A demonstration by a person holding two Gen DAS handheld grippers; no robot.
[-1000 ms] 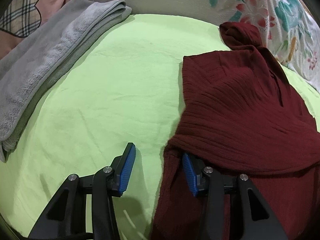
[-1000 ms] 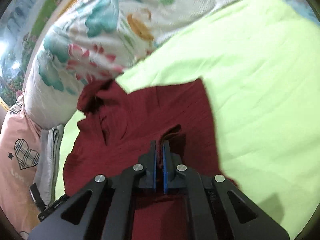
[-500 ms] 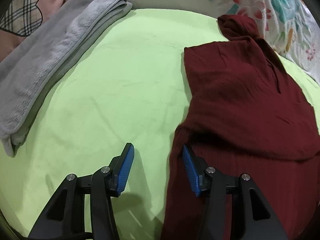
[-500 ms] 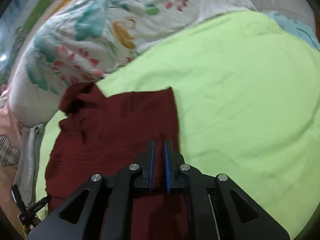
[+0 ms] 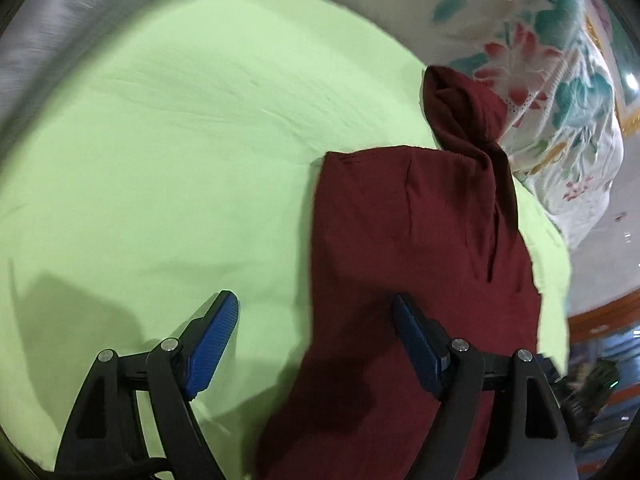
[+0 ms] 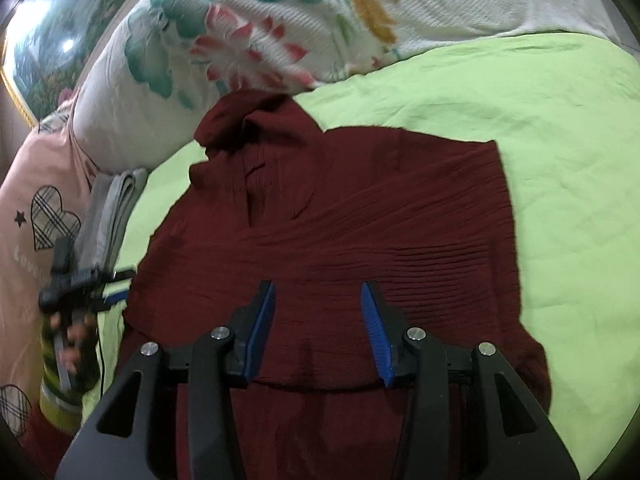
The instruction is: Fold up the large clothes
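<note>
One green sheet (image 6: 560, 152) spread over the bed, running ahead of and to both sides of both tools. One floral quilt (image 6: 280, 20) bunched at the far edge, beyond the garment. One pink cushion (image 6: 36, 208) with heart prints off to the left of the right gripper, and one folded grey towel (image 6: 116, 200) just beside it

One maroon ribbed garment (image 6: 360, 208) lies flat on the sheet, directly under and ahead of the right gripper (image 6: 318, 326); a fold edge shows just below its fingertips, a layer lying over the lower part. Collar end humps up against the quilt. Judged partly folded: at least one fold down, more to go before it is compact

Right gripper: jaws well apart, gripping nothing, hovering over the cloth. Left gripper (image 5: 316, 326): jaws wide apart, empty; the garment's left edge runs between its fingers, one finger over the sheet, one over cloth

Two grippers, one garment to fold
</note>
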